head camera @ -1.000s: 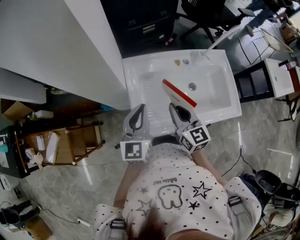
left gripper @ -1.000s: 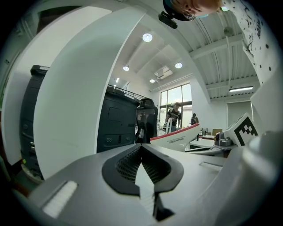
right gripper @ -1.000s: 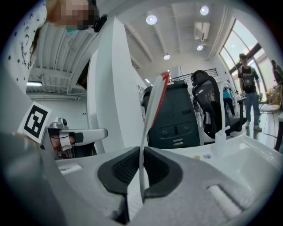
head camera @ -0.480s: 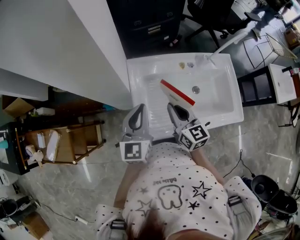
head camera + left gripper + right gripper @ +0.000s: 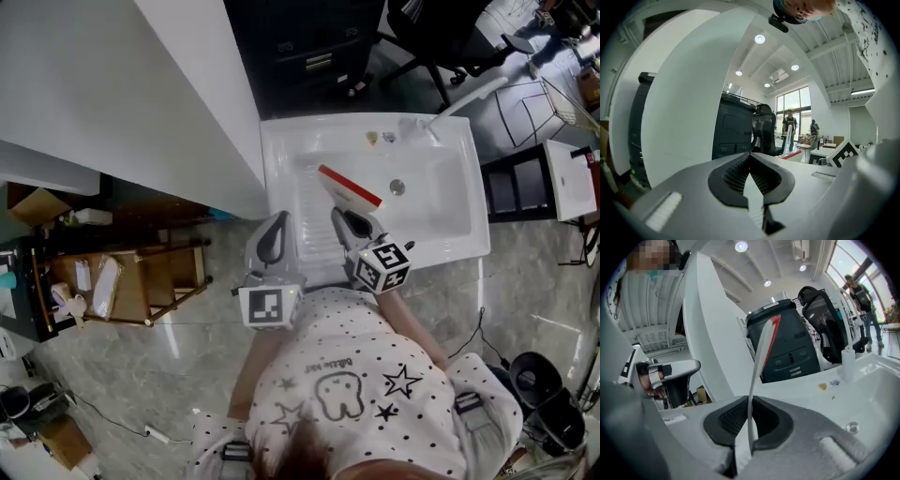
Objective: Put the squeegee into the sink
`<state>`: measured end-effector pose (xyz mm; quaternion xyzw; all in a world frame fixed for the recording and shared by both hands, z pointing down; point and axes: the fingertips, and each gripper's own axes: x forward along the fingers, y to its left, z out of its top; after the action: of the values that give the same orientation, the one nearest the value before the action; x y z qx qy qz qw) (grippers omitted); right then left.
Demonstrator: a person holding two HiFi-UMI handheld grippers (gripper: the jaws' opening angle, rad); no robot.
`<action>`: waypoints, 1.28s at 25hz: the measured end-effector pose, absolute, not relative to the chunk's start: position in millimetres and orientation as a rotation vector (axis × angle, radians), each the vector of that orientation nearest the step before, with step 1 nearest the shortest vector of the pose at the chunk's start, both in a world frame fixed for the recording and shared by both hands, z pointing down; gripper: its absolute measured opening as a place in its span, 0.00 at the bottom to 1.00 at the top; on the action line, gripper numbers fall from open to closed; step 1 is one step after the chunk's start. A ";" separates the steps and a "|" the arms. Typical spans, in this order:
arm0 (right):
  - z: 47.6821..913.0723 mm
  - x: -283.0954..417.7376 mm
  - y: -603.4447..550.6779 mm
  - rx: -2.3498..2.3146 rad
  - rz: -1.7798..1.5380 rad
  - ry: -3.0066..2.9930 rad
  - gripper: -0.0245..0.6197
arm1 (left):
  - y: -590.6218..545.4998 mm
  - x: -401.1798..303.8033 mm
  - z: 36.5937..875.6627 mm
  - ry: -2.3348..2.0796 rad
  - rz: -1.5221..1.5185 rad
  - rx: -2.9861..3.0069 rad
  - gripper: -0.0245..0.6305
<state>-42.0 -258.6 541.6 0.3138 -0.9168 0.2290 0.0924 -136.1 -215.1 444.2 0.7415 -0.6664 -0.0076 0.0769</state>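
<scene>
We see one squeegee [image 5: 349, 187] over one sink [image 5: 452, 212]. Our right gripper [image 5: 343, 216] pinches the squeegee. Our left gripper [image 5: 278, 218], beside the sink, is pressed together, empty.

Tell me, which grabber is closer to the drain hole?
Right. The right gripper, holding the squeegee, is over the sink, close to the drain; the left gripper is by the sink's front corner, farther away.
</scene>
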 end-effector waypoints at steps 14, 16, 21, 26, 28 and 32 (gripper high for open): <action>579.1 -56.6 -273.8 0.858 0.861 -2.645 0.06 | -225.1 -136.2 440.1 -2.005 -0.006 2.177 0.03; 585.8 -56.1 -275.5 0.859 0.894 -2.630 0.06 | -226.6 -136.3 441.5 -2.012 0.004 2.187 0.03; 600.4 -55.8 -277.5 0.862 0.973 -2.589 0.06 | -229.8 -134.3 438.8 -2.000 -0.001 2.194 0.03; 613.0 -57.1 -279.4 0.853 1.024 -2.556 0.06 | -232.8 -134.3 440.0 -1.993 -0.002 2.187 0.03; 617.8 -58.6 -280.0 0.846 1.052 -2.541 0.06 | -234.5 -135.4 439.9 -1.991 -0.007 2.180 0.03; 627.7 -61.8 -282.8 0.836 1.117 -2.509 0.06 | -237.4 -138.0 440.5 -1.985 -0.001 2.169 0.03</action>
<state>-61.8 -282.8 627.7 0.2885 -0.8659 0.3857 0.1350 -138.0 -237.4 440.5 0.7339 -0.6717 -0.0004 0.1007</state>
